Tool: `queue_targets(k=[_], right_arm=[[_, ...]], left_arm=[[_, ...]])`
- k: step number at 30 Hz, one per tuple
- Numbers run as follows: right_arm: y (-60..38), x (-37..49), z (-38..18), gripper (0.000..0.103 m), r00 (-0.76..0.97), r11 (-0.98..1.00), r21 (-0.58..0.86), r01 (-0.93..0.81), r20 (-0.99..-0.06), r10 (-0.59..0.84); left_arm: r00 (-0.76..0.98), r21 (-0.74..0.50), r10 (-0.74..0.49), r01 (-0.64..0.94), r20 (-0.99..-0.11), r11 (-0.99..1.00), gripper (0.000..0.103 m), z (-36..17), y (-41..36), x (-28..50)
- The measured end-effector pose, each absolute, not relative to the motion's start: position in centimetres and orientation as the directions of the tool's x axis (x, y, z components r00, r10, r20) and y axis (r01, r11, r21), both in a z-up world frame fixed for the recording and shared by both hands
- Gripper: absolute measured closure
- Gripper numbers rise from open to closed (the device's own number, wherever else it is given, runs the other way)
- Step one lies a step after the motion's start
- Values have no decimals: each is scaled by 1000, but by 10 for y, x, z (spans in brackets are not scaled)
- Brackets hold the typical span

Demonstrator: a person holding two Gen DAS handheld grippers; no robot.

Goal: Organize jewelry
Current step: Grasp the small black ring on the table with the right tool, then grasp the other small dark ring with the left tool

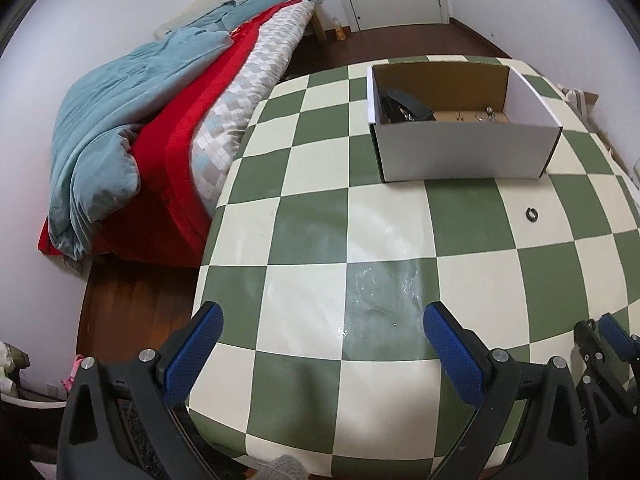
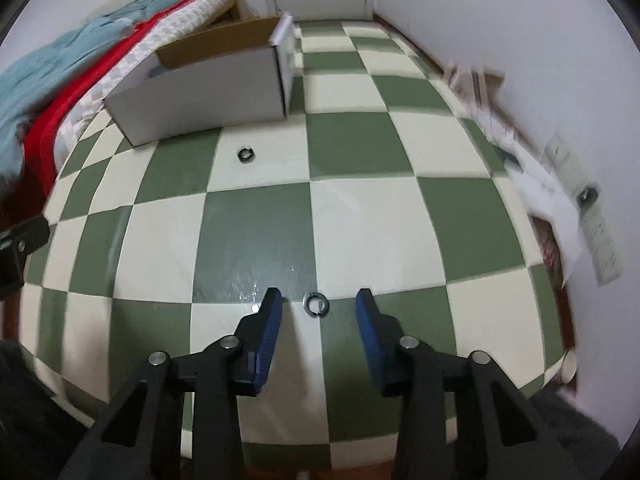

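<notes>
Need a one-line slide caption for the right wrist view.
Open right gripper straddles small open silver ring on green-and-cream checkered tablecloth.

Soft, even room light, fairly bright. Glare sheens the bench just ahead of the left tool. Fisheye bulges everything, dark corners all round. To the right tool's right, papers smear with motion blur.

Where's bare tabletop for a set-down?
Bare checkered cloth runs from the white box to the left gripper. Crowded: far ring near the box, near ring between the right gripper jaws.
</notes>
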State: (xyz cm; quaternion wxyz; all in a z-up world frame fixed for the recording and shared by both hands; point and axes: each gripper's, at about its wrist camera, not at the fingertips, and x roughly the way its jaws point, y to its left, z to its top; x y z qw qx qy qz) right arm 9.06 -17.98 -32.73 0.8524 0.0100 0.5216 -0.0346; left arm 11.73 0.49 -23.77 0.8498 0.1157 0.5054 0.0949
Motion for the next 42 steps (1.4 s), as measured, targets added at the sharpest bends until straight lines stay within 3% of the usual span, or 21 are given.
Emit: queue_targets(k=[5,15,24,29,33,36,38,39,40,42], right_arm=[[-169,86,-329,89,503,998,-40,44,-862,-56],[-183,87,-322,90,523,997,25,77,-852,-19],[-239,113,-303,90,566,974,97,204,-823,-37],[-265,128,-300,90,582,960,115,255,-811,-57],[-276,136,-300,90,585,955,120,270,-808,-64],[-280,141,-301,90,587,953,122,276,-807,-67],[-281,143,-302,90,586,953,122,278,-807,-68],[-281,144,-302,90,586,952,125,280,-807,-66],[-282,144,-302,90,586,952,125,281,-807,-67],[-281,144,-303,90,585,952,124,281,-808,-67]], left_arm=[[456,302,284,-35,-844,953,1,-245,4,116],[456,280,255,-12,-853,960,1,-248,-11,126],[451,176,81,173,-889,969,1,-261,-92,178],[450,169,47,234,-892,957,4,-270,-128,197],[430,168,36,273,-902,947,21,-278,-144,205],[414,155,21,293,-910,944,41,-285,-148,208],[422,146,9,293,-907,945,43,-285,-148,209],[423,137,-2,298,-906,945,53,-285,-149,209],[418,116,-23,302,-908,946,70,-285,-148,209],[411,96,-38,301,-911,949,87,-285,-146,209]])
